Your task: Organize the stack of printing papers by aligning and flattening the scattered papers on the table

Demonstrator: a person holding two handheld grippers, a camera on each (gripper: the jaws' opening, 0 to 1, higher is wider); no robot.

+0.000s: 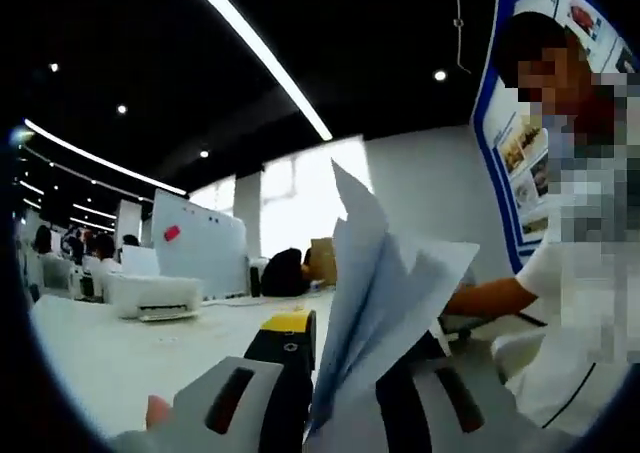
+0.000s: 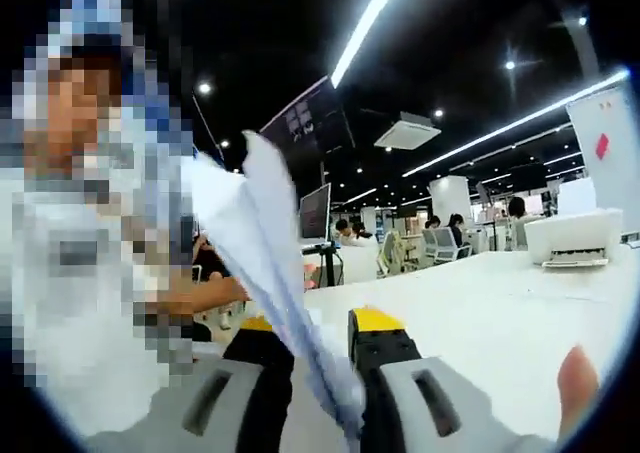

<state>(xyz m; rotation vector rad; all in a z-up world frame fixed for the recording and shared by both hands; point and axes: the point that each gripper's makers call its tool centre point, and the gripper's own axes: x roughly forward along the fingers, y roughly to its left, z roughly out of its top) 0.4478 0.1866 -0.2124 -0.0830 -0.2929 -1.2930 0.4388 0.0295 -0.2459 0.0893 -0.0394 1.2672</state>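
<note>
A loose sheaf of white printer paper sheets [image 1: 385,293] stands upright, lifted off the long white table [image 1: 130,358] and held between two hand-held tools. In the left gripper view, the grey left gripper with yellow-tipped black jaws [image 1: 345,373] has its jaws pressed onto the lower edge of the sheets, which fan out unevenly above with corners poking apart. In the right gripper view, the matching right gripper [image 2: 320,358] pinches the same paper sheaf [image 2: 255,233] between closed jaws, the sheets rising edge-on and tilting left.

A white desktop printer [image 2: 572,239] sits on the table farther back, well apart from the papers. A seated person in a white shirt [image 1: 570,303] is just beyond the sheaf.

This looks like the aligning step: the stack is gathered but still splayed. Next, I'd judge, the bottom edges need tapping squarely on the table, then laying flat.
</note>
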